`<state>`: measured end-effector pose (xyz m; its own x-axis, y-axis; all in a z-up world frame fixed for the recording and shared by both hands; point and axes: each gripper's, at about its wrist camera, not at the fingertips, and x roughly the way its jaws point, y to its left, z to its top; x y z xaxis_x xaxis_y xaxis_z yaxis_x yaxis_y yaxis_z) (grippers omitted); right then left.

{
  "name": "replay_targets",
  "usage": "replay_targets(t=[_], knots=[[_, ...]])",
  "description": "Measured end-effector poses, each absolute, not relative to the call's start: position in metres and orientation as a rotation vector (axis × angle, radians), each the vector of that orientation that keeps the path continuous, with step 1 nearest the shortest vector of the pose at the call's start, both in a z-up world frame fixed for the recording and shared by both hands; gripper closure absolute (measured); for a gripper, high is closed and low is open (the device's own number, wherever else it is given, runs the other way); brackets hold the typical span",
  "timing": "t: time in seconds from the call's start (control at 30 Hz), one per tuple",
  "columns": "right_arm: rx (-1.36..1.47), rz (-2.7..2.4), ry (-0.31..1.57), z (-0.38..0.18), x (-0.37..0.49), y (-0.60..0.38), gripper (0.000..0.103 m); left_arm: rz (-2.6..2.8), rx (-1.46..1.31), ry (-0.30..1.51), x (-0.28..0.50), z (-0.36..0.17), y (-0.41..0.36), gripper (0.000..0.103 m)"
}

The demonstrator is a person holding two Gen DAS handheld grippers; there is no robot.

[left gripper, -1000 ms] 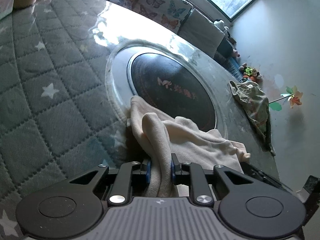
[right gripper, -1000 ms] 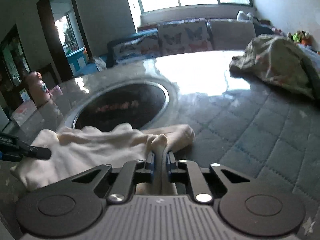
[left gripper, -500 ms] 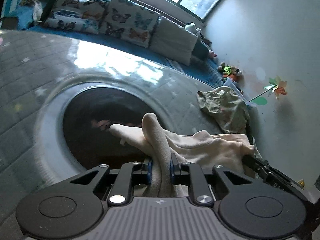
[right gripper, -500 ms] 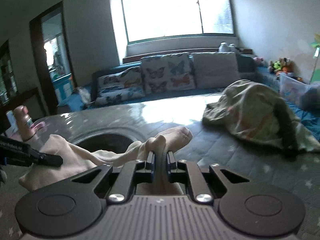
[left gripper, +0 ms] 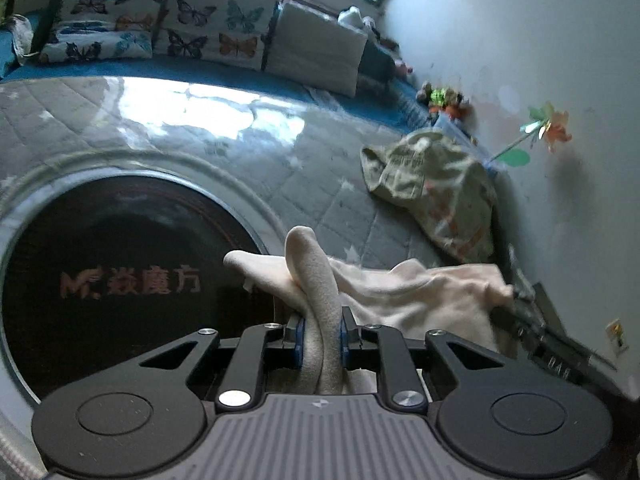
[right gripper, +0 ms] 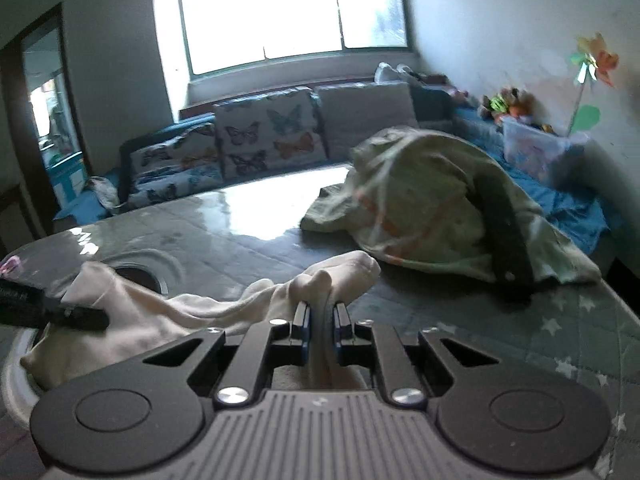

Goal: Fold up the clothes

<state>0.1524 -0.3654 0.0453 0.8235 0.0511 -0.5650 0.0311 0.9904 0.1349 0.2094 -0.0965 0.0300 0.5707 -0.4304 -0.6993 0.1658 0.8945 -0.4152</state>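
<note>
Cream garment [left gripper: 404,292] now further along table [left gripper: 280,168], between both jaws.

The cream garment [left gripper: 400,292] now hangs lifted between both tools, off the bench [left gripper: 280,168]. It sits nearer the green garment [right gripper: 432,204], past the dark round inset [left gripper: 120,280].

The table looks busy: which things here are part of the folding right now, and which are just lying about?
In the job:
- cream garment
- left gripper, clamped on it
- right gripper, clamped on it

Lying about:
- green patterned garment, heaped on the table
- butterfly cushions
- pinwheel
- plush toys
</note>
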Motion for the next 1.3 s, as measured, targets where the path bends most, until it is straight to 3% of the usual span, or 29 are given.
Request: replay_targets(t=[0.1, 0.3, 0.5, 0.73, 1.03, 1.2, 1.27, 1.3], knots=[[0.137, -0.014, 0.651, 0.031, 0.164, -0.375, 0.093, -0.340, -0.297, 0.926, 0.216, 0.021, -0.097, 0.082], [0.156, -0.029, 0.682, 0.021, 0.171, -0.385, 0.090, -0.292, -0.238, 0.895, 0.215, 0.026, -0.086, 0.066], [0.141, 0.012, 0.637, 0.035, 0.172, -0.375, 0.085, -0.325, -0.162, 0.788, 0.213, 0.049, -0.100, 0.068], [0.070, 0.042, 0.604, 0.040, 0.179, -0.355, 0.084, -0.431, -0.139, 0.856, 0.229, 0.030, -0.139, 0.072], [0.114, 0.111, 0.700, 0.013, 0.204, -0.349, 0.084, -0.429, -0.133, 0.909, 0.246, 0.008, -0.153, 0.072], [0.097, 0.118, 0.706, 0.008, 0.207, -0.343, 0.078, -0.429, -0.121, 0.909, 0.247, 0.009, -0.154, 0.070], [0.096, 0.125, 0.699, 0.012, 0.205, -0.341, 0.069, -0.426, -0.119, 0.908, 0.246, 0.010, -0.154, 0.070], [0.094, 0.130, 0.696, 0.014, 0.203, -0.339, 0.069, -0.425, -0.117, 0.907, 0.245, 0.011, -0.154, 0.070]])
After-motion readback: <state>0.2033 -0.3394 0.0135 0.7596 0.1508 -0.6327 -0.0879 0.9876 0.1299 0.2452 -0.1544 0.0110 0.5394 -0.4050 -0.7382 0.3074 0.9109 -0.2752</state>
